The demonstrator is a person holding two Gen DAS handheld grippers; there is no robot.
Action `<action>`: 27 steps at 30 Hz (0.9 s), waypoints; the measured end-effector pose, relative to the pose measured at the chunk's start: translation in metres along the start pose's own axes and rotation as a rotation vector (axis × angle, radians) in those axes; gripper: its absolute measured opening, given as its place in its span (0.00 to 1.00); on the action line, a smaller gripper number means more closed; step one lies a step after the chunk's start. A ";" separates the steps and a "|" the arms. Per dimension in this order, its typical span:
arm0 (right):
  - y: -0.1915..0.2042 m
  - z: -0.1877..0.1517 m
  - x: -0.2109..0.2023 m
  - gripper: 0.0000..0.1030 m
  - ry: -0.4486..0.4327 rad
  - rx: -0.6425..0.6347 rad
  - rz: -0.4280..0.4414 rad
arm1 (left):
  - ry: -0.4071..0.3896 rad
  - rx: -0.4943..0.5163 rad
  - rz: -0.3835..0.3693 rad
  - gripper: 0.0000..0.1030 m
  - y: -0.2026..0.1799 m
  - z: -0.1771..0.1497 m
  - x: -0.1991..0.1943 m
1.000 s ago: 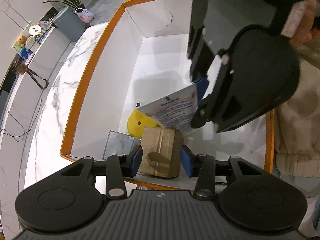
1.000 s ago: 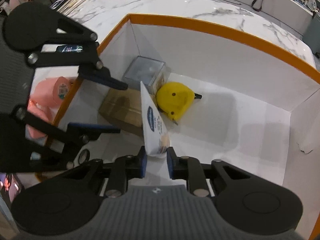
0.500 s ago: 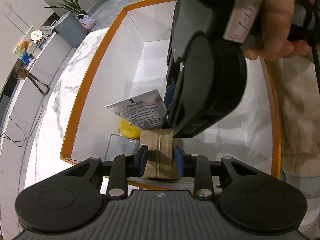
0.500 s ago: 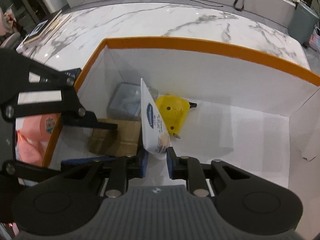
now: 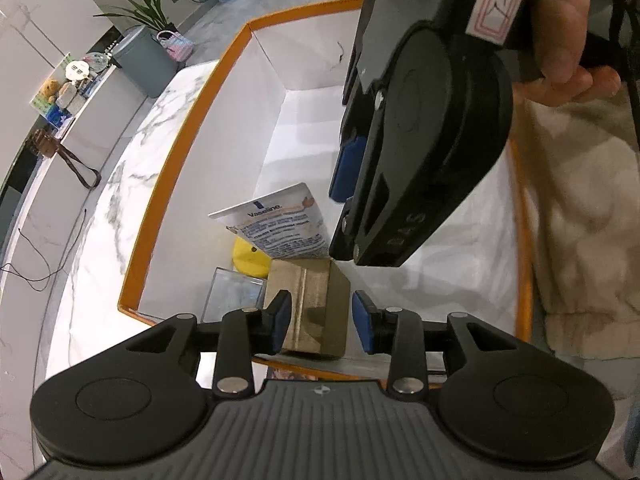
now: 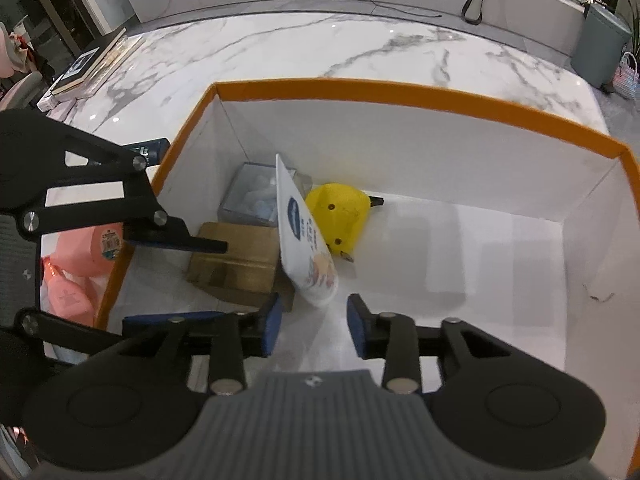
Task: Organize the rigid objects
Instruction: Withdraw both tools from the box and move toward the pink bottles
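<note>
Box lot, orange-rimmed, white inside: contents and my two grippers.

Left to right, right wrist view: clear case [image 6: 256, 196] in the corner of the box [image 6: 400, 94], cardboard carton [image 6: 236, 264], lotion tube [image 6: 306, 240] leaning on it, yellow tool [image 6: 340, 216]. My left gripper [image 5: 322, 322] is opening, carton between its pads, right pad apart. My right gripper [image 6: 308, 326] is opening too, tube tip just ahead, unpressed. To finish well, I would back both straight out (no sideways nudge), so the tube rests tilted on the carton.
</note>
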State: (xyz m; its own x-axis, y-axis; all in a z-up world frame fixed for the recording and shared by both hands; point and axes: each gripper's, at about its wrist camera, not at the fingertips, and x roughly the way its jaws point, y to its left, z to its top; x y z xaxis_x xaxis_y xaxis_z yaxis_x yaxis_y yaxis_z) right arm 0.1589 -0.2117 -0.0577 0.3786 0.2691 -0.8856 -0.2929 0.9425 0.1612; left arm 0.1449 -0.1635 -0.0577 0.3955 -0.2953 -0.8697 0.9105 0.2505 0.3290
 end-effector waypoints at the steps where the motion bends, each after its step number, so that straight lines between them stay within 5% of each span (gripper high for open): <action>1: 0.000 -0.002 -0.004 0.43 -0.008 -0.005 -0.010 | -0.008 -0.008 0.000 0.43 -0.001 -0.001 -0.004; 9: 0.010 -0.011 -0.044 0.57 -0.096 -0.037 -0.060 | -0.076 -0.115 0.041 0.44 0.005 -0.013 -0.047; 15: 0.041 -0.011 -0.074 0.56 -0.196 -0.121 -0.040 | -0.106 -0.233 0.067 0.45 0.015 -0.037 -0.091; 27: 0.139 -0.002 -0.063 0.53 -0.256 -0.317 0.058 | 0.031 -0.732 0.241 0.45 0.041 -0.131 -0.124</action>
State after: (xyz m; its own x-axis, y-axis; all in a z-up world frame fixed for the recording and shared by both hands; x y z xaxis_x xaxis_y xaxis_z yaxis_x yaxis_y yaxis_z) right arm 0.0924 -0.0978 0.0199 0.5482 0.3983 -0.7354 -0.5611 0.8272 0.0297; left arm 0.1171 0.0035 0.0151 0.5593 -0.1321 -0.8184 0.4838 0.8537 0.1928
